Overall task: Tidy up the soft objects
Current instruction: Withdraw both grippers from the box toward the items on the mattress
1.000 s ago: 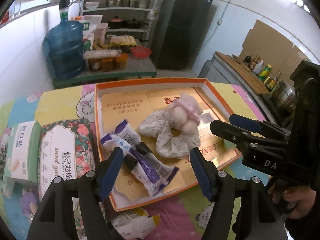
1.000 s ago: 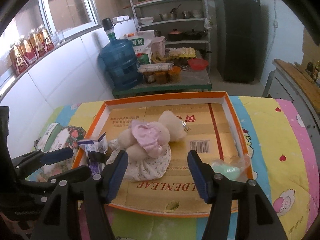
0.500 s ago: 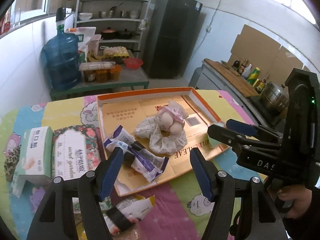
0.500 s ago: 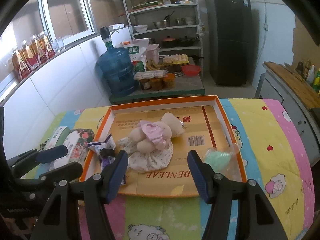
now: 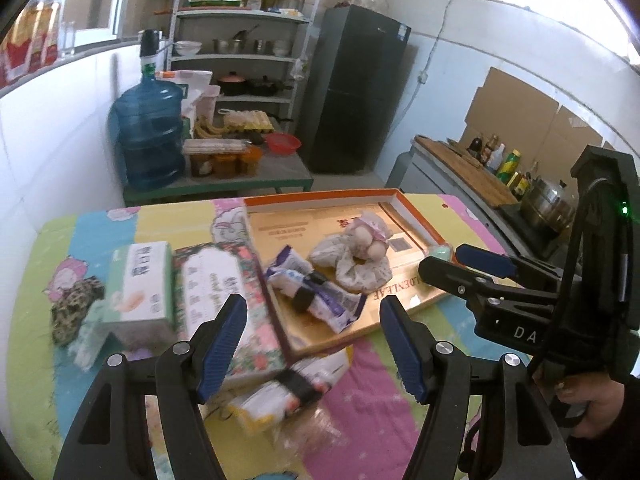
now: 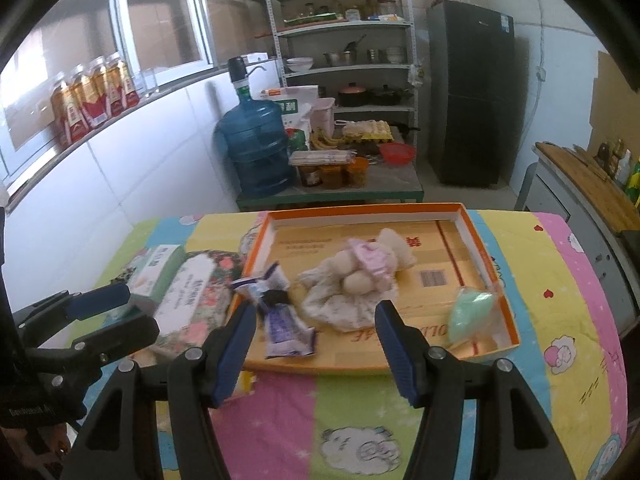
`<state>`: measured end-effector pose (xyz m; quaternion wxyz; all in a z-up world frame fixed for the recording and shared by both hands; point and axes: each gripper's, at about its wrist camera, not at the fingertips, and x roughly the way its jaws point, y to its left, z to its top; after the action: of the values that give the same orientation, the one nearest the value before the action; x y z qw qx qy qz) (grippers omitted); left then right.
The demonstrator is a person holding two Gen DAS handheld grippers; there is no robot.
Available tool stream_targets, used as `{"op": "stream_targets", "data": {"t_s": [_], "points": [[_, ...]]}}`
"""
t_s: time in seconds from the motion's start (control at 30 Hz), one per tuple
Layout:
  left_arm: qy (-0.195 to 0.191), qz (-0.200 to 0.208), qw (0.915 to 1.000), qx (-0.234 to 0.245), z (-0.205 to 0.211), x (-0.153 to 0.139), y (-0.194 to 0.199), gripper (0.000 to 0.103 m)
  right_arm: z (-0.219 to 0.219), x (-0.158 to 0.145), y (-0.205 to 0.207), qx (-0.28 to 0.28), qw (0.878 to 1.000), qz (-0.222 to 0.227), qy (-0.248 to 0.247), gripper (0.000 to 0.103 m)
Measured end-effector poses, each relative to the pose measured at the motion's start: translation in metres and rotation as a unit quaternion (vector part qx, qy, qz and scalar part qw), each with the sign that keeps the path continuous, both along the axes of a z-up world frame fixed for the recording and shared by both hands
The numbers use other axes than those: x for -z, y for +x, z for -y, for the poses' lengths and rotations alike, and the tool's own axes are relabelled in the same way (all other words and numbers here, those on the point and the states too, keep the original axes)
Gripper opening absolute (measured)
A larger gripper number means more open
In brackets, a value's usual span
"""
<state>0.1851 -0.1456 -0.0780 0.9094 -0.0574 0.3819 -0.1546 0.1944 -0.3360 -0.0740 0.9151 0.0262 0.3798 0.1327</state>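
An orange-rimmed cardboard tray [image 6: 468, 220] [image 5: 412, 212] lies on the colourful tablecloth. In it are a cream plush toy in pink [image 6: 368, 264] [image 5: 368, 236] on a floral scrunchie [image 6: 340, 304] [image 5: 352, 268], a purple-white tissue packet [image 6: 284, 324] [image 5: 316, 292] and a bagged green item [image 6: 470, 312]. Left of the tray lie two tissue boxes [image 5: 140, 284] [image 5: 216, 292] and a leopard cloth [image 5: 74, 308]. My left gripper [image 5: 312, 344] hangs open and empty above a plastic packet [image 5: 288, 392] near the table's front. My right gripper [image 6: 314, 344] is open and empty over the tray's near edge.
Behind the table stand a blue water jug [image 6: 256, 148], a low green bench with jars [image 6: 332, 188], a shelf rack [image 6: 344, 40] and a dark fridge [image 6: 472, 92]. A counter with bottles [image 5: 476, 168] runs along the right. A person's hand [image 5: 600, 404] holds the right gripper.
Both grippers have pulled back and up from the tray, so more tablecloth and the tissue boxes show. Both stayed open; nothing was picked up.
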Motion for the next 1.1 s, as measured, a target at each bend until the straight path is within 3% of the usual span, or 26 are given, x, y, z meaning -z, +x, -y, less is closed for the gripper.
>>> {"op": "stream_targets", "data": {"t_s": [0.33,0.6,1.1], "points": [[-0.016,0.009,0.9996,-0.019,-0.052,-0.004,-0.039,0.071,-0.049,-0.004,-0.038,-0.017,1.000,-0.002,-0.018,0.062],[-0.006,0.028,0.9981,-0.055,-0.103,-0.006,-0.065,0.070,-0.081,-0.004,-0.071,-0.023,0.999,-0.002,-0.029,0.062],[-0.007,0.004,0.9941,-0.108,-0.181,0.026,-0.097,0.071,-0.120,0.008,-0.104,-0.026,0.999,-0.017,-0.029,0.062]]}}
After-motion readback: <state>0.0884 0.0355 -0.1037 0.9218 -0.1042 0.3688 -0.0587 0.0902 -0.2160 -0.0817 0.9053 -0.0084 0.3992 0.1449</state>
